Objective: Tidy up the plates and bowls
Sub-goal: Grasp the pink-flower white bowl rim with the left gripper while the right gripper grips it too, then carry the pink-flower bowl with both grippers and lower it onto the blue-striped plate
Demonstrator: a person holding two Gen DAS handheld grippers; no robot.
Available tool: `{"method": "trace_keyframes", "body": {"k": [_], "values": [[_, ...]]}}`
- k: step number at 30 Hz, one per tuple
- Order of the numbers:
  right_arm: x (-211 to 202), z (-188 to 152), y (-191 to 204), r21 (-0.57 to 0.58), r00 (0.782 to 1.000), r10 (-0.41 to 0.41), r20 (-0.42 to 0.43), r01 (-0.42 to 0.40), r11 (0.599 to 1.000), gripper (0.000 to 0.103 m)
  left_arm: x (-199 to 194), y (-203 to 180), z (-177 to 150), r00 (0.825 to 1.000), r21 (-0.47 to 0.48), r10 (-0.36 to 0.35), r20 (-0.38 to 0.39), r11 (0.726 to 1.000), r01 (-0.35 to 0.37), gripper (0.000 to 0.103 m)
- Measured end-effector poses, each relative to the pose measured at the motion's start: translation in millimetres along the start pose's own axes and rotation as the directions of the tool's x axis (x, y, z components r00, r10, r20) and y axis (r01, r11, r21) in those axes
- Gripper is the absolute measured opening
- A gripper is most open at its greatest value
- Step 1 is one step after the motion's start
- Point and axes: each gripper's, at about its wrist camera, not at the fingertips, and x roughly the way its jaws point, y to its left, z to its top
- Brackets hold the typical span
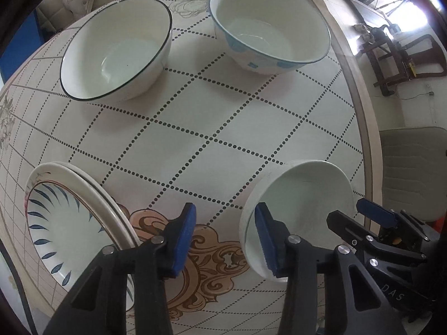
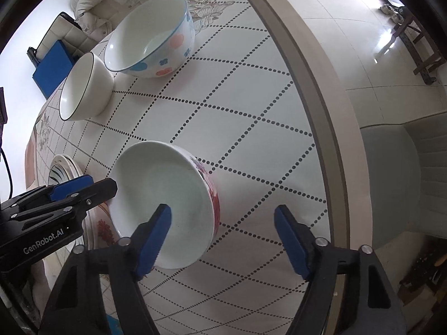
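A small white bowl [image 1: 301, 195] with a red flower pattern on its outside [image 2: 167, 184] sits near the table's front right edge. My left gripper [image 1: 226, 240] is open and straddles the bowl's left rim, one pad inside the bowl and the other well clear outside. My right gripper [image 2: 223, 241] is open and straddles the opposite rim, its left pad inside the bowl and its right pad apart from the wall. Each gripper shows in the other's view: the right gripper [image 1: 360, 215] and the left gripper [image 2: 92, 185].
A stack of plates [image 1: 69, 223] with a blue leaf pattern lies at the front left. A black-rimmed white bowl [image 1: 117, 47] and a large blue-spotted bowl [image 1: 268, 25] stand at the back. The table edge [image 2: 307, 83] runs close on the right, with a padded chair [image 2: 405, 181] beyond.
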Motion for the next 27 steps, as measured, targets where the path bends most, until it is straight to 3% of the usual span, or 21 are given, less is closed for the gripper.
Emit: {"method": "trace_keyframes", "body": {"k": [4, 6, 9, 11, 18, 27], "values": [[14.0, 5.0, 1.2, -0.009, 0.999, 0.029, -0.033, -0.029, 1.000, 0.050, 10.3, -2.5, -0.7, 0.999, 0.014, -0.026, -0.039, 1.000, 0.027, 0.035], [20.6, 5.5, 2.6, -0.009, 0.998, 0.040, -0.047, -0.040, 0.999, 0.041, 17.1, -1.9, -0.8, 0.997, 0.012, -0.036, -0.063, 0.999, 0.037, 0.025], [31.6, 6.7, 3.6, -0.007, 0.997, 0.043, -0.067, -0.044, 0.999, 0.017, 22.8, 1.0, -2.4, 0.996, -0.003, -0.059, -0.073, 0.998, 0.059, 0.016], [35.5, 7.0, 4.0, -0.001, 0.994, 0.067, -0.080, -0.068, 0.998, 0.012, 24.4, 2.6, -4.0, 0.994, -0.010, -0.078, -0.075, 0.997, 0.078, 0.013], [39.4, 9.3, 18.8, -0.034, 0.996, 0.044, -0.074, -0.047, 0.998, 0.008, 19.9, 11.2, -10.2, 0.992, -0.044, -0.102, -0.073, 0.994, 0.099, 0.012], [37.4, 19.9, 48.4, -0.080, 0.996, 0.059, -0.067, -0.064, 0.995, 0.008, 2.5, 43.9, -12.0, 0.996, -0.090, -0.077, -0.050, 0.993, 0.073, 0.012]]}}
